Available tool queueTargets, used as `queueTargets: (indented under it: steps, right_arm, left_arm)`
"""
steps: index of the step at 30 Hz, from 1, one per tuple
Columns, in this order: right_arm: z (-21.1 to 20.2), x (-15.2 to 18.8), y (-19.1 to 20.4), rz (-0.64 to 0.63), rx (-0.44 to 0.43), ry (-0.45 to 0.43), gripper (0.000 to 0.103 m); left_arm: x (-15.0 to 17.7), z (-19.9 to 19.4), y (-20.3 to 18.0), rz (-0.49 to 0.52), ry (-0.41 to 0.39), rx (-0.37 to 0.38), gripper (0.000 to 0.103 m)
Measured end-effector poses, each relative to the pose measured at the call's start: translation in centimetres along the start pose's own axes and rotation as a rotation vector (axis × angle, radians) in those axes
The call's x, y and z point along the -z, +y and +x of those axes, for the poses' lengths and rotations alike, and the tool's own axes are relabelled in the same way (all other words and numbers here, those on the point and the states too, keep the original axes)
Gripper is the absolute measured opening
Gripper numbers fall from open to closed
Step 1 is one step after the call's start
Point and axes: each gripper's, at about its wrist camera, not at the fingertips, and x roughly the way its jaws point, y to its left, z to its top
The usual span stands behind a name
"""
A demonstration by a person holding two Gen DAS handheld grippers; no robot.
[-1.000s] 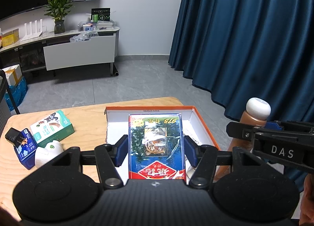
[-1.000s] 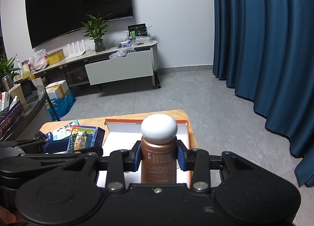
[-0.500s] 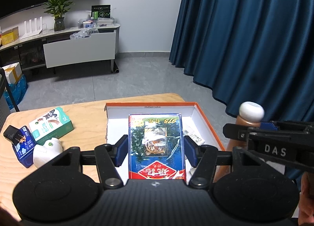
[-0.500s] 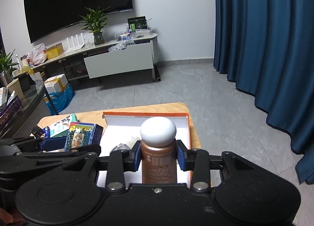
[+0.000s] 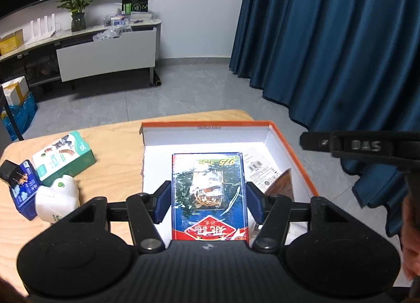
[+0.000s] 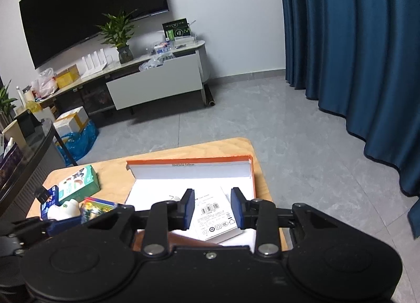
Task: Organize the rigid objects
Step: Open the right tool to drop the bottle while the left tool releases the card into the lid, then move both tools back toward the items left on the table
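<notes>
My left gripper (image 5: 208, 203) is shut on a blue card box with a tiger picture (image 5: 208, 184), held over the white inside of the orange-rimmed box (image 5: 288, 145). A brown bottle (image 5: 282, 184) lies tilted at that box's right side beside a white barcode carton (image 5: 258, 169). The right gripper (image 6: 212, 208) hangs over the same orange-rimmed box (image 6: 252, 176). Its jaws stand apart with nothing between them, and only the white carton (image 6: 215, 216) shows through the gap. A strip of the brown bottle (image 6: 183, 238) shows just under that gripper's body.
On the wooden table (image 5: 118, 145) left of the box lie a green carton (image 5: 64, 155), a small blue box with a black adapter (image 5: 22, 190) and a white rounded object (image 5: 57, 198). A hand (image 5: 410, 237) is at the right edge. Blue curtains hang beyond.
The brown bottle with its white cap stood between the right jaws; now it lies in the orange box and the jaws hold nothing. The right gripper came lower over the box.
</notes>
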Motion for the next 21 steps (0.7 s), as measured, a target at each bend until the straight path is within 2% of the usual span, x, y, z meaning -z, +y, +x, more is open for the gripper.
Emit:
queueTargets:
  steps: [7,11,13,21]
  right_arm:
    - [-1.0,1.1,0.1,0.000,-0.010,-0.004,0.048]
    - [-1.4,1.4,0.8,-0.006,-0.026,-0.005,0.054]
    - [-1.5,1.4,1.2,-0.008,-0.035,-0.004,0.060]
    - [-2.1,2.1,3.2,-0.028,-0.040,-0.004,0.069]
  left_arm:
    - [0.6,1.7,0.1,0.002,0.059,0.018,0.060]
    - [1.0,1.4,0.2,0.021,0.062,0.035,0.058]
    - [0.9,1.1,0.2,0.028,0.063,0.035,0.071]
    - [1.0,-0.9,1.6,-0.008,0.044,0.009,0.076]
